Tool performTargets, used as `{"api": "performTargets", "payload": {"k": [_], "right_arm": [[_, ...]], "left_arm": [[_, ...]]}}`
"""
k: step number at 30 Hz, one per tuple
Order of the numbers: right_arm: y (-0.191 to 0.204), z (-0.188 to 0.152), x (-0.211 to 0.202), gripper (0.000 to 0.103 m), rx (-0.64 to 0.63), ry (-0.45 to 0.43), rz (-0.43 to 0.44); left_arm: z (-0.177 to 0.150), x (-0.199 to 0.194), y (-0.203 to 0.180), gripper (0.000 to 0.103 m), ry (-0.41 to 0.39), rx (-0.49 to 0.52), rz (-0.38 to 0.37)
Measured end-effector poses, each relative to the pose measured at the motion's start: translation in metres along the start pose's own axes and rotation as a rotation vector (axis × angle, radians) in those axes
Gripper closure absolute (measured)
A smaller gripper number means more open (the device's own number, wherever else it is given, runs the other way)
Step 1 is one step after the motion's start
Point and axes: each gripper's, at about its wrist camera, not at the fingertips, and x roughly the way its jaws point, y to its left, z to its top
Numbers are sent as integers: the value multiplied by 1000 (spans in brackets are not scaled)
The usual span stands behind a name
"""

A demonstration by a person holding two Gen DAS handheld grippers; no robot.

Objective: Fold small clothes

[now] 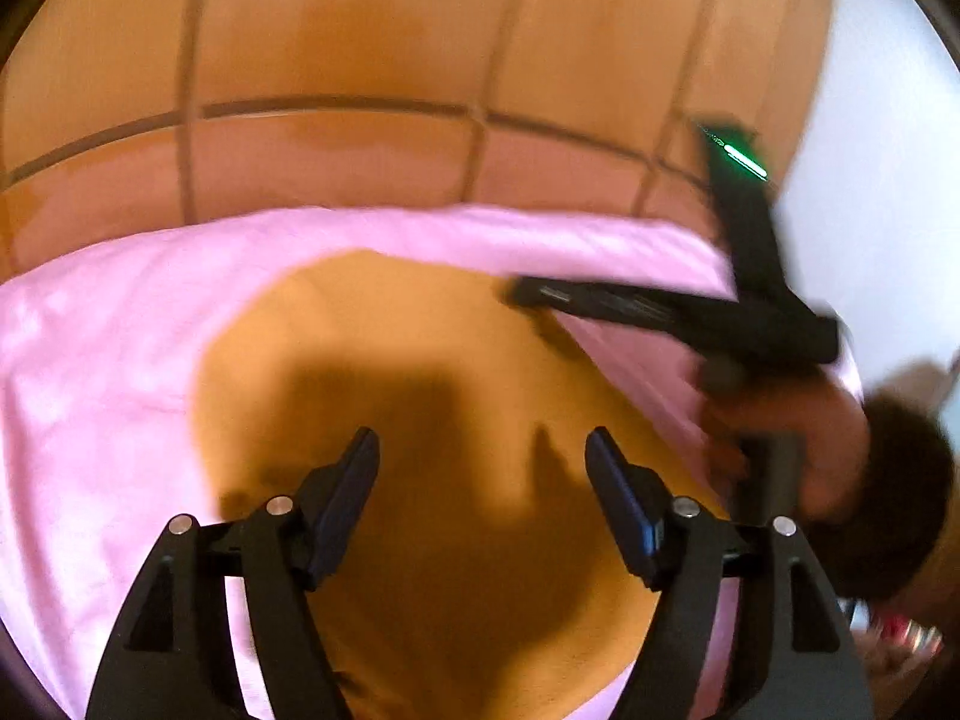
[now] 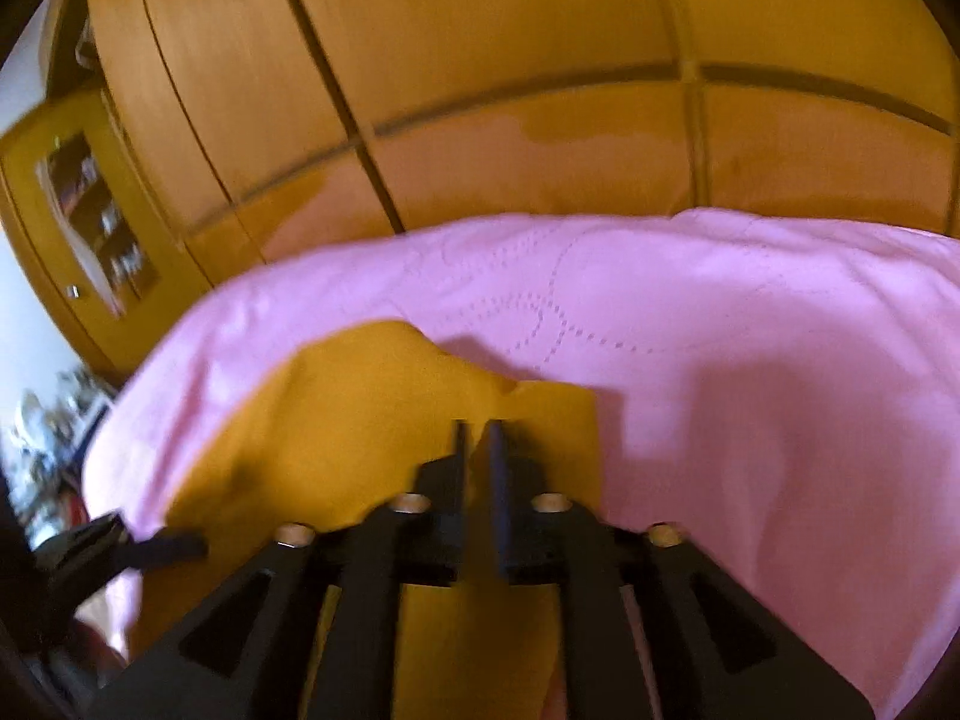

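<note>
A small mustard-yellow garment [image 1: 420, 372] lies spread on a pink quilted bedspread [image 1: 90, 372]. My left gripper [image 1: 483, 441] is open and empty, hovering just above the garment's middle. My right gripper [image 2: 478, 429] is shut on the garment's right edge [image 2: 540, 414], with yellow cloth pinched between its fingers. In the left wrist view the right gripper [image 1: 525, 291] reaches in from the right at the garment's far edge. In the right wrist view the garment [image 2: 336, 420] runs left, and a left gripper finger [image 2: 174, 546] shows at the lower left.
A wooden wardrobe [image 1: 360, 60] with panelled doors stands behind the bed. A wooden cabinet with a glass door [image 2: 90, 228] is at the left. A white wall [image 1: 888, 150] is at the right. Clutter [image 2: 42, 432] sits at the far left.
</note>
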Motion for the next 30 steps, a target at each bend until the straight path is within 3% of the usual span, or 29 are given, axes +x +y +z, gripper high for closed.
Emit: {"api": "performTargets", "payload": {"k": [5, 9, 12, 28, 30], "right_arm": [[8, -18, -34, 79, 22, 1, 5], [22, -40, -39, 79, -3, 30, 23], [30, -53, -25, 79, -56, 81, -38], [21, -63, -15, 78, -8, 30, -32], [21, -63, -18, 67, -1, 29, -14]], "left_arm": [[9, 2, 37, 34, 19, -140, 108], [-1, 18, 40, 34, 88, -161, 183], [-12, 36, 37, 33, 135, -136, 236], [-19, 45, 44, 24, 129, -193, 252], [-21, 40, 46, 22, 127, -226, 248]]}}
